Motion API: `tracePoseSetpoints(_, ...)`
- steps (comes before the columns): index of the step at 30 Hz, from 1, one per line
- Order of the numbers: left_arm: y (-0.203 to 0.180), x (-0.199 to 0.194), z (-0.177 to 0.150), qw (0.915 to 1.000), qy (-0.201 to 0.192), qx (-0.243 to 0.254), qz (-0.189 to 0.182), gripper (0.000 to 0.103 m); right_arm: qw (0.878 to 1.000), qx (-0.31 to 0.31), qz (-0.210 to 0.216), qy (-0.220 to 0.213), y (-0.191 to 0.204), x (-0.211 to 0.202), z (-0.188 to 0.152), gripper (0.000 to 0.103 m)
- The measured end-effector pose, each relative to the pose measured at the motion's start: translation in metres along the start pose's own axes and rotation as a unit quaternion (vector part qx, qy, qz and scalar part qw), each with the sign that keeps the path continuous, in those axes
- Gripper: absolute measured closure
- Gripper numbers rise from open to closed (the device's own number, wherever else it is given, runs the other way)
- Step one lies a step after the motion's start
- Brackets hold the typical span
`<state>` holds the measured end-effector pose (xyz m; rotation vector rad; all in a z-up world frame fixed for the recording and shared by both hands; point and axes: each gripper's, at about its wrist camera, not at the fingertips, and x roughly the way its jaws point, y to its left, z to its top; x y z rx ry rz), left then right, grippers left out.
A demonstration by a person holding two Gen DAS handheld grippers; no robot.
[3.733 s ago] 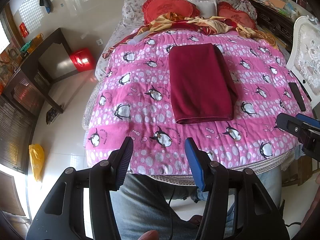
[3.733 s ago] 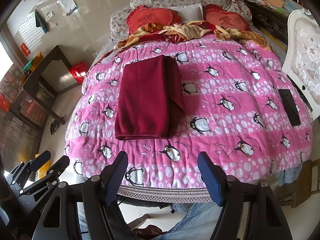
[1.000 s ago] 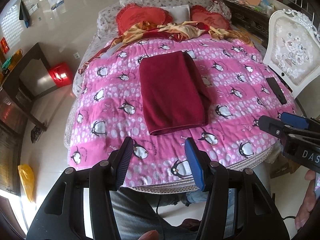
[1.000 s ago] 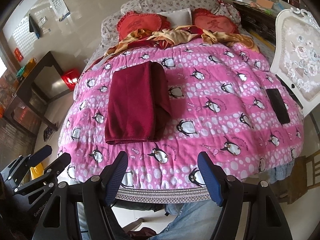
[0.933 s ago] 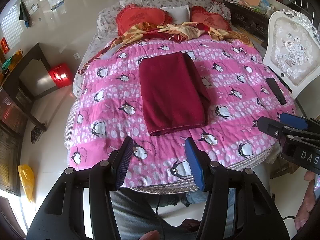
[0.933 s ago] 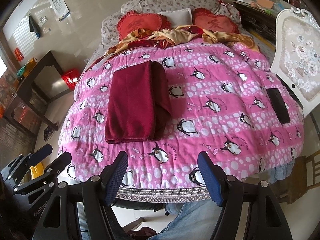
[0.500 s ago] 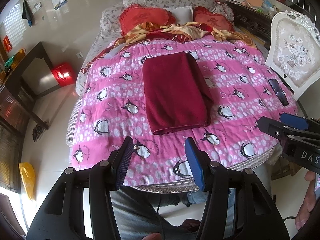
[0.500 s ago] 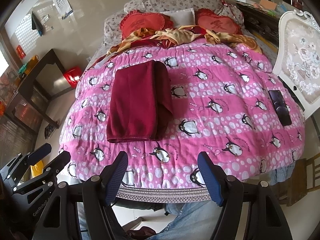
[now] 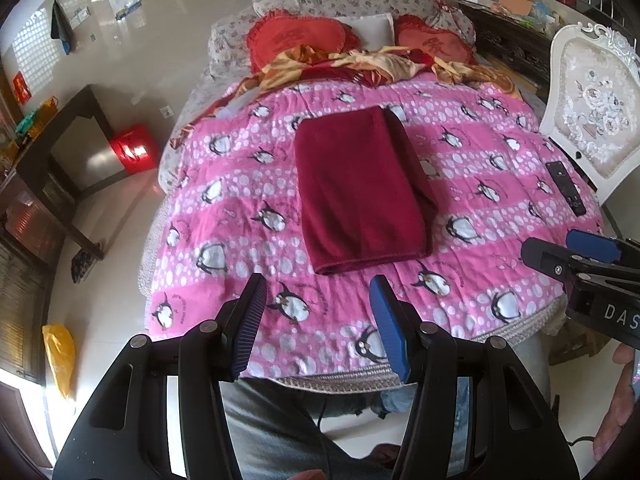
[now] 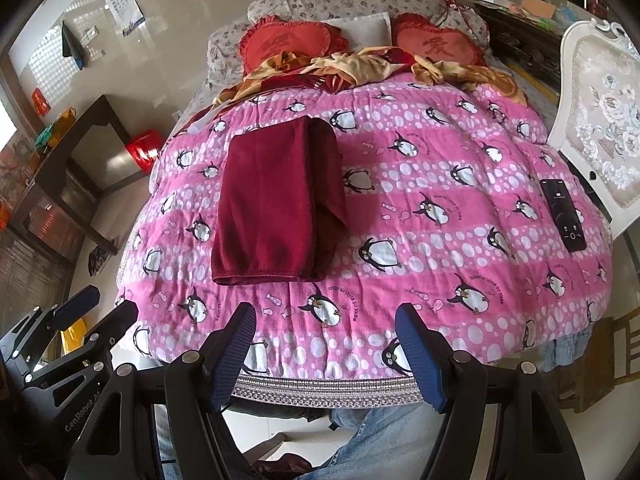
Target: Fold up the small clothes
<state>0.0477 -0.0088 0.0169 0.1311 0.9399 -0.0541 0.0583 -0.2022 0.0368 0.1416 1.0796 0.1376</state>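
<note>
A dark red garment (image 9: 360,192) lies folded into a long rectangle on the pink penguin quilt (image 9: 224,216); it also shows in the right wrist view (image 10: 276,200). My left gripper (image 9: 320,316) is open and empty, held back over the bed's near edge, short of the garment. My right gripper (image 10: 326,344) is open and empty, also at the near edge, to the right of the garment. Each gripper shows in the other's view: the right gripper (image 9: 576,256) and the left gripper (image 10: 92,312).
A black phone (image 10: 564,212) lies near the quilt's right edge, beside a white chair (image 10: 604,104). Red heart cushions (image 10: 288,44) and crumpled gold cloth (image 10: 360,64) lie at the headboard. A dark desk (image 9: 60,152) and a red box (image 9: 132,152) stand left.
Both grippers have drawn back and risen slightly from the bed, staying open and empty. The folded garment has not moved.
</note>
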Motion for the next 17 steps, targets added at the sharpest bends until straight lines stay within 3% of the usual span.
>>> tracePoseSetpoints(6, 0.005, -0.006, 0.005, 0.9997, -0.025, -0.007, 0.000, 0.050, 1.000, -0.008, -0.005, -0.008, 0.003, 0.004, 0.008, 0.033)
tracePoseSetpoints(12, 0.006, -0.001, 0.009, 0.9996, -0.025, -0.010, 0.001, 0.050, 1.000, -0.014, -0.007, -0.012, 0.008, 0.007, 0.014, 0.033)
tracePoseSetpoints(17, 0.001, 0.004, 0.012, 0.9988, -0.043, -0.002, 0.021, 0.049, 1.000, -0.013, -0.003, -0.010, 0.007, 0.012, 0.016, 0.033)
